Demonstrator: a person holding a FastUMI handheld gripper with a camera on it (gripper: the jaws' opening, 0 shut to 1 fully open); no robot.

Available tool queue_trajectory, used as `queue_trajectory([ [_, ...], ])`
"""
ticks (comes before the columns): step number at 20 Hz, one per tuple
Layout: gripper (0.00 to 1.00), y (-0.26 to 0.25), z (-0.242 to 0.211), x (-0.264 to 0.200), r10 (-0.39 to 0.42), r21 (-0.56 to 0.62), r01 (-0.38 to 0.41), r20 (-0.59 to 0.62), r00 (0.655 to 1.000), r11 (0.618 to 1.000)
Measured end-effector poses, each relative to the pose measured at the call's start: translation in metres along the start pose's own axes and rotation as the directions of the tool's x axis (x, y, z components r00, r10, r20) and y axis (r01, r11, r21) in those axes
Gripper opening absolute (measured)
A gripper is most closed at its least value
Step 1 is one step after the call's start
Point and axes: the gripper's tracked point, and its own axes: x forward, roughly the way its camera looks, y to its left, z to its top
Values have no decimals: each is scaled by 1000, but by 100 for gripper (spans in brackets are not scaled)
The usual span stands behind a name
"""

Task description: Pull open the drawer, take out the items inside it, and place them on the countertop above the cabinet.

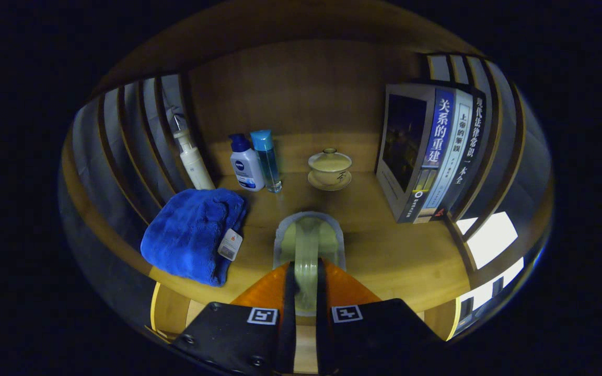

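Observation:
My gripper (306, 274) is shut on a pale green translucent item (309, 235), gripping its narrow stem between both fingers. The item's wider rounded head sticks out just ahead of the fingertips, over the front part of the wooden countertop (395, 256). I cannot tell whether the head touches the wood or hovers just above it. Below the countertop's front edge, paler wood (173, 313) shows on either side of the fingers.
A folded blue towel (194, 235) with a tag lies left of the fingers. Beyond stand a white pump bottle (192, 162), a white bottle with a blue cap (246, 164), a clear blue-capped bottle (268, 159) and a lidded cup on a saucer (330, 168). Upright books (431, 154) stand at the right. Slatted walls close both sides.

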Motion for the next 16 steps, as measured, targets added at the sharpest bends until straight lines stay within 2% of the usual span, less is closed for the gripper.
queue_trajectory([
  [8, 26, -14, -1, 27, -38, 31, 39, -35, 999, 999],
  [11, 31, -19, 2, 31, -65, 37, 65, -18, 998, 997],
  [16, 41, -16, 2, 32, -51, 48, 52, -8, 999, 998],
])
